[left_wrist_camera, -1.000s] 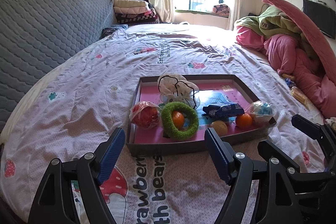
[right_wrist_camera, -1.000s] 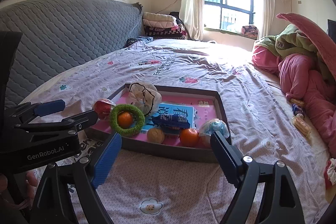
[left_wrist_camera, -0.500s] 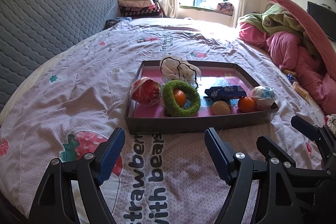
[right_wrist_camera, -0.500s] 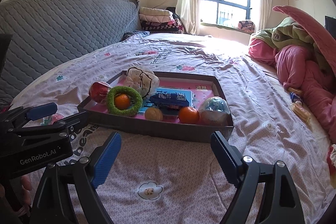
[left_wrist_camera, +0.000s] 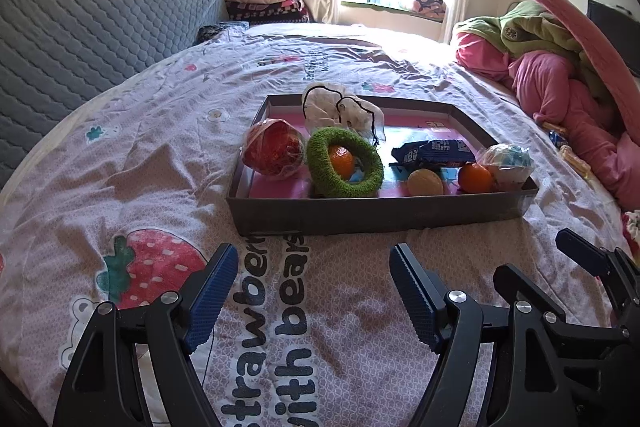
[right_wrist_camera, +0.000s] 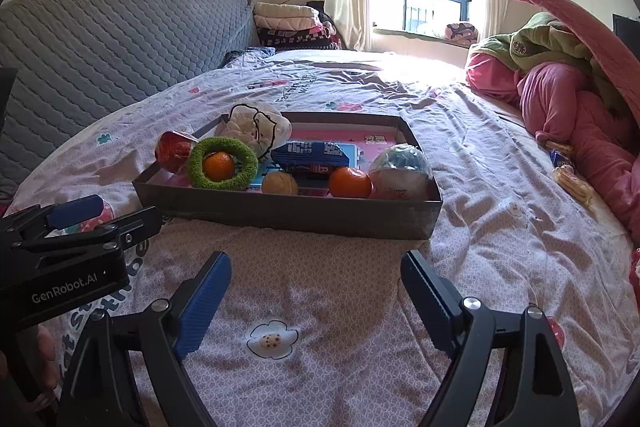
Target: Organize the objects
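Note:
A dark shallow tray (left_wrist_camera: pixel 380 215) (right_wrist_camera: pixel 288 215) sits on the bed. In it lie a red wrapped ball (left_wrist_camera: pixel 274 153), a green fuzzy ring (left_wrist_camera: pixel 344 167) around an orange (left_wrist_camera: pixel 342 160), a white drawstring pouch (left_wrist_camera: pixel 340 111), a blue snack packet (left_wrist_camera: pixel 436 152), a tan ball (left_wrist_camera: pixel 425 182), a second orange (left_wrist_camera: pixel 475 178) and a wrapped blue-white ball (left_wrist_camera: pixel 507 161). My left gripper (left_wrist_camera: pixel 312 291) is open and empty, just short of the tray's near wall. My right gripper (right_wrist_camera: pixel 316 297) is open and empty, also short of the tray.
The bed is covered by a lilac strawberry-print quilt (left_wrist_camera: pixel 160 163). A grey quilted headboard (left_wrist_camera: pixel 92 23) is on the left. Pink and green bedding (left_wrist_camera: pixel 568 79) is piled at the right, with snack packets (right_wrist_camera: pixel 572 179) beside it.
Both grippers have dropped lower and drawn back a little from the tray, so I see its near wall more side-on. The tray's contents have not moved.

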`<state>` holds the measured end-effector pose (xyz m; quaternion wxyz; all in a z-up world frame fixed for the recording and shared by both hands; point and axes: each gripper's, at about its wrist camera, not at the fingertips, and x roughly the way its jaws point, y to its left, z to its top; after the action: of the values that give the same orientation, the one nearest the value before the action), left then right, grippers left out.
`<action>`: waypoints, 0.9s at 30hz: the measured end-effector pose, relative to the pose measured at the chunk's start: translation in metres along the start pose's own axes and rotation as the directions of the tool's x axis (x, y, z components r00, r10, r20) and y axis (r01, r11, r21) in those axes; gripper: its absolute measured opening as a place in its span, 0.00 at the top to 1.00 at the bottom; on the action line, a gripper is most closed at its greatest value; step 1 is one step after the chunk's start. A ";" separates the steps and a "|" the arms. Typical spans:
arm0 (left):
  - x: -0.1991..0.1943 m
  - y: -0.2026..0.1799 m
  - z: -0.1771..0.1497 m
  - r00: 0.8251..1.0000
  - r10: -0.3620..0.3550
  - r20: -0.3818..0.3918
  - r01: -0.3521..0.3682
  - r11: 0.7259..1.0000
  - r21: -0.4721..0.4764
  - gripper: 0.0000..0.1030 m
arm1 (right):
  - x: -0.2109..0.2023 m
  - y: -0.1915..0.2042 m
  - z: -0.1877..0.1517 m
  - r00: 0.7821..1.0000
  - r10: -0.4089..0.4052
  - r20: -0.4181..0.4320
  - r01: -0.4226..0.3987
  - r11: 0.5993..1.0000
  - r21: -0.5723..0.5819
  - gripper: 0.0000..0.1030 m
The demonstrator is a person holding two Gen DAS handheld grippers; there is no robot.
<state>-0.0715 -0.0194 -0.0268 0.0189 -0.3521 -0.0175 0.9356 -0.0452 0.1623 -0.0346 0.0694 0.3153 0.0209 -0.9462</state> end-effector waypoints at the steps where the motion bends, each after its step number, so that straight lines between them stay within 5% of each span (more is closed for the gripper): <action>1: 0.001 0.000 -0.001 1.000 0.002 0.002 -0.002 1.000 0.002 0.23 | 0.001 0.000 -0.001 1.000 0.000 -0.003 0.000 1.000 0.000 0.16; 27: 0.015 -0.003 -0.018 1.000 -0.004 -0.031 0.005 1.000 0.007 0.23 | 0.012 -0.002 -0.016 0.999 -0.008 -0.044 0.009 1.000 0.019 0.16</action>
<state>-0.0708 -0.0156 -0.0501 0.0225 -0.3664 -0.0147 0.9301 -0.0457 0.1646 -0.0543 0.0620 0.3364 0.0147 -0.9395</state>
